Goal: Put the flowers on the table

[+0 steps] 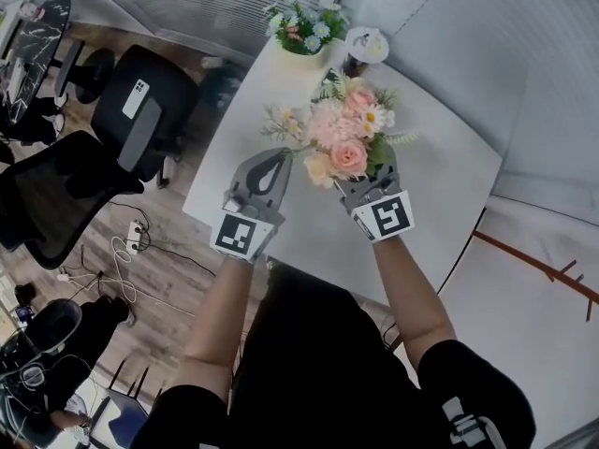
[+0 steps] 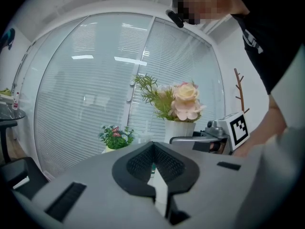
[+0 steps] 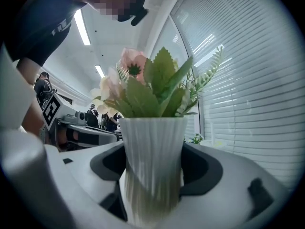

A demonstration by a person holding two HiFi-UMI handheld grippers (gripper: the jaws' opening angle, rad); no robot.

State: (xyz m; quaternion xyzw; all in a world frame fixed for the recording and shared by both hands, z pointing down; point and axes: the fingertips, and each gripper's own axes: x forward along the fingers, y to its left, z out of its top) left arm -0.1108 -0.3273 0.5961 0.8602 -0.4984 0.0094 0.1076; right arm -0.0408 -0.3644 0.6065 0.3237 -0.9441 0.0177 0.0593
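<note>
Flowers (image 1: 346, 137) are held in a white vase (image 3: 152, 161), which is grasped by the fingers of the right gripper (image 1: 367, 183) over the worktop (image 1: 440, 181). The fingers of the left gripper (image 1: 271, 162) are clenched on nothing, just beside the flowers.

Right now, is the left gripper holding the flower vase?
No, the left gripper has its fingers closed on nothing; the white vase sits in the right gripper.

Left tongs (image 1: 274, 162): jaws closed tip to tip, nothing between them. Right tongs (image 1: 370, 183): jaws clamped on either side of a white ribbed vase (image 3: 152, 147). Left forearm (image 1: 217, 311) and right forearm (image 1: 407, 288) extended forward, tongs side by side.
</note>
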